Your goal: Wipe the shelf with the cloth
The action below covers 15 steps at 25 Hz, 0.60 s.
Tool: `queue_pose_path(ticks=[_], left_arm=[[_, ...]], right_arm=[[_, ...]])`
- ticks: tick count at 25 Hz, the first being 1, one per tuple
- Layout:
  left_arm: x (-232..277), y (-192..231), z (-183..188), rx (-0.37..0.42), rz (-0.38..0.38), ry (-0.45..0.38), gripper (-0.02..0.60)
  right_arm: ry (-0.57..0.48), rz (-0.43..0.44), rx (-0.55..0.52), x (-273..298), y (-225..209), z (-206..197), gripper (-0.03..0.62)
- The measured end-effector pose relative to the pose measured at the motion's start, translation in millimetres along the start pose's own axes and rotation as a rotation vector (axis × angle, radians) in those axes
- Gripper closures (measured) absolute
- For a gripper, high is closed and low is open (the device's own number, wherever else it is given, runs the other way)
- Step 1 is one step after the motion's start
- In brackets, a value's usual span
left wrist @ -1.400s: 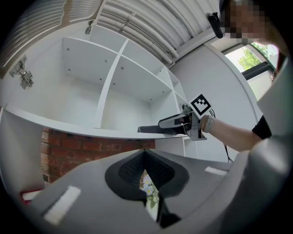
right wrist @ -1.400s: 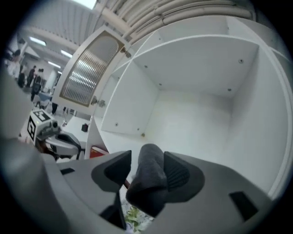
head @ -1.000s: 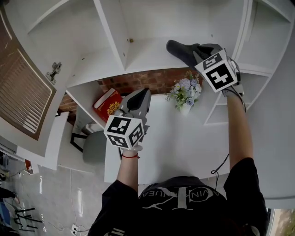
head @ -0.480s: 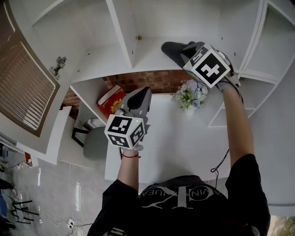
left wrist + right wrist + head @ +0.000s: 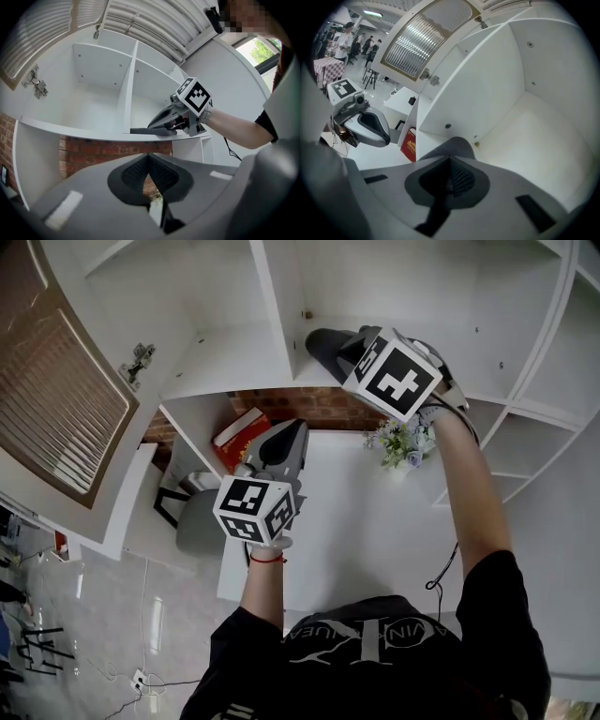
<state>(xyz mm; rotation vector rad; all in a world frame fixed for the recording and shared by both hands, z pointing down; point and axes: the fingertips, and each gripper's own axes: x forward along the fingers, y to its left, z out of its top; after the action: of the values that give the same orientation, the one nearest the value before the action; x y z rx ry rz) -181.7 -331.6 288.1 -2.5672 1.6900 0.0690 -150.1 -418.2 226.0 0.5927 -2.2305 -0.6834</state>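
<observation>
while the right tool (image 5: 345,352) is pinching the dark cloth (image 5: 319,345) w/ jaws fully closed, the cloth is lying on the shelf (image 5: 529,140) right beside the upright divider (image 5: 281,296), so bare board is stretching off to its right. the left tool (image 5: 281,442) is hanging closed & empty, well below.

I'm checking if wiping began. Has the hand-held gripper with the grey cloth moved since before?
Yes. The right hand-held gripper slid the grey cloth left along the shelf, close to its vertical divider.
</observation>
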Motion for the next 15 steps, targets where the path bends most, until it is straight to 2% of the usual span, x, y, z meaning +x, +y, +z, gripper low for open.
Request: queue_pose_path(ticks=[6, 11, 15], left_arm=[[-5.6, 10.0, 1.1, -0.016, 0.03, 0.007, 0.571], [-3.1, 11.1, 4.6, -0.023, 0.035, 0.008, 0.571], [0.2, 7.8, 7.2, -0.028, 0.029, 0.012, 0.571]], right_arm=[[-0.053, 0.095, -0.046, 9.7, 23.4, 30.8, 0.585], [-0.035, 0.076, -0.133, 15.9, 22.6, 39.4, 0.584], [-0.025, 0.076, -0.09, 19.3, 14.8, 32.2, 0.583]])
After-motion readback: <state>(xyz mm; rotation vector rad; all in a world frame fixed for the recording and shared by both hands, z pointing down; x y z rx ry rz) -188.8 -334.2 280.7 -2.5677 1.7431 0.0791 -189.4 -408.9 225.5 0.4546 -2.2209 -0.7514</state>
